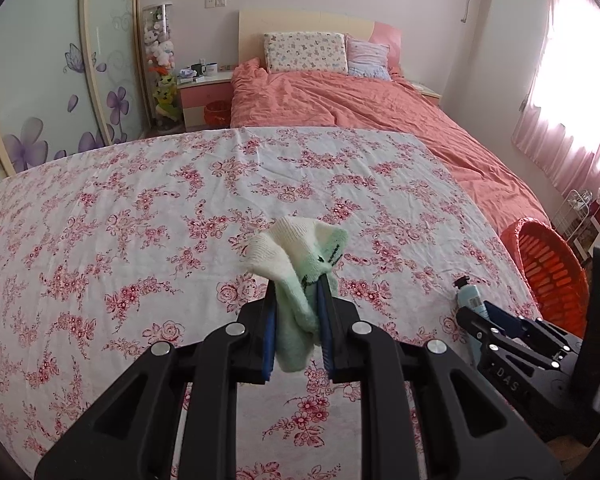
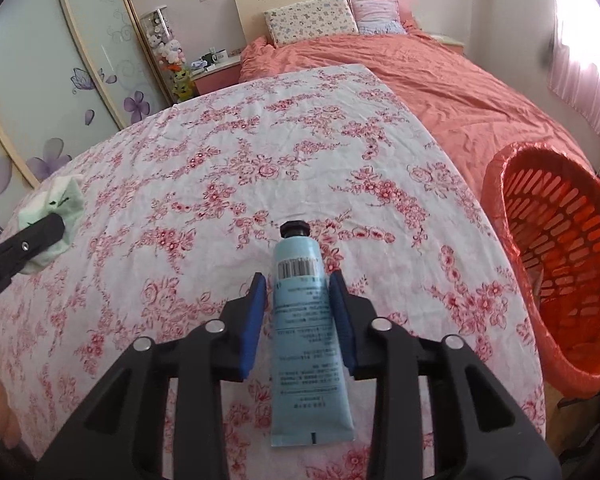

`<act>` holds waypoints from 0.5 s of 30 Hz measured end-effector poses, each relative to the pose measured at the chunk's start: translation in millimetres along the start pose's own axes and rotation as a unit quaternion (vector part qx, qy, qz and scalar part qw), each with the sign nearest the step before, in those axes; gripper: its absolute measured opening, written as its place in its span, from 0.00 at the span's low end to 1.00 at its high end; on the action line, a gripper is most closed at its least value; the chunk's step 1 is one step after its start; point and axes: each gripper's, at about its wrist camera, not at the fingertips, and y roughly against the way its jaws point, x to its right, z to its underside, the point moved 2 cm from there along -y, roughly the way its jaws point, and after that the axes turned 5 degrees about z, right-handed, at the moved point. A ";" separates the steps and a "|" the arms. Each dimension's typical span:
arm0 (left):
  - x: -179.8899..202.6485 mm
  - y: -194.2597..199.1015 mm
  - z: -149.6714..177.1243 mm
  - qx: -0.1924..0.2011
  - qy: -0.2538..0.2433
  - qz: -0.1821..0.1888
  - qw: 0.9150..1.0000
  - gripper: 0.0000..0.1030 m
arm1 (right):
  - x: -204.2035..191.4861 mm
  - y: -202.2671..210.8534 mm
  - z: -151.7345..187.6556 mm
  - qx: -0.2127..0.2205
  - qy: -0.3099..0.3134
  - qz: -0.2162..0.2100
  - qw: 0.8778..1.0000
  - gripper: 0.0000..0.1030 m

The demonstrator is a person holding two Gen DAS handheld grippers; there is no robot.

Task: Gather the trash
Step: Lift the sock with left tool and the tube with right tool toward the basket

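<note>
My left gripper [image 1: 298,292] is shut on a pale green and white sock [image 1: 300,256] and holds it above the floral sheet [image 1: 140,208]. It also shows at the left of the right wrist view [image 2: 56,216] with the sock [image 2: 56,204]. My right gripper [image 2: 298,284] is shut on a light blue tube with a black cap [image 2: 300,304], cap pointing away. The right gripper [image 1: 472,312] and the tube [image 1: 470,296] show low on the right in the left wrist view. An orange slotted basket [image 2: 556,256] stands right of the sheet, also in the left wrist view [image 1: 552,268].
A bed with a salmon duvet [image 1: 380,108] and two pillows [image 1: 306,52] lies beyond the sheet. A bedside table [image 1: 204,92] with mugs, a small red bin [image 1: 217,112] and a clear tube of plush toys [image 1: 162,64] stand at the back left. Wardrobe doors [image 1: 40,80] are left; pink curtains [image 1: 568,92] right.
</note>
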 end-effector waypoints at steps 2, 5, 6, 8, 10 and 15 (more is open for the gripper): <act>2.1 0.7 -1.7 0.001 0.001 0.002 1.000 0.18 | 0.9 2.5 1.9 0.002 0.002 -0.003 1.000 0.27; 6.0 4.8 -3.3 0.006 -0.001 0.006 1.000 0.18 | 8.2 13.4 1.1 0.013 -0.014 -0.012 1.000 0.27; 8.0 6.8 -3.9 0.008 -0.002 0.007 1.000 0.18 | 11.6 20.0 -0.5 0.020 -0.021 -0.016 0.999 0.27; 11.8 10.2 -5.5 0.012 -0.004 0.008 1.000 0.18 | 15.9 33.1 -5.4 0.035 -0.028 -0.018 0.999 0.27; 16.4 15.3 -7.5 0.017 -0.007 0.011 1.000 0.18 | 20.2 50.2 -11.6 0.053 -0.032 -0.020 0.998 0.27; 30.1 26.9 -11.6 0.028 -0.012 0.017 0.999 0.18 | 25.5 94.0 -25.3 0.098 -0.029 -0.020 0.995 0.27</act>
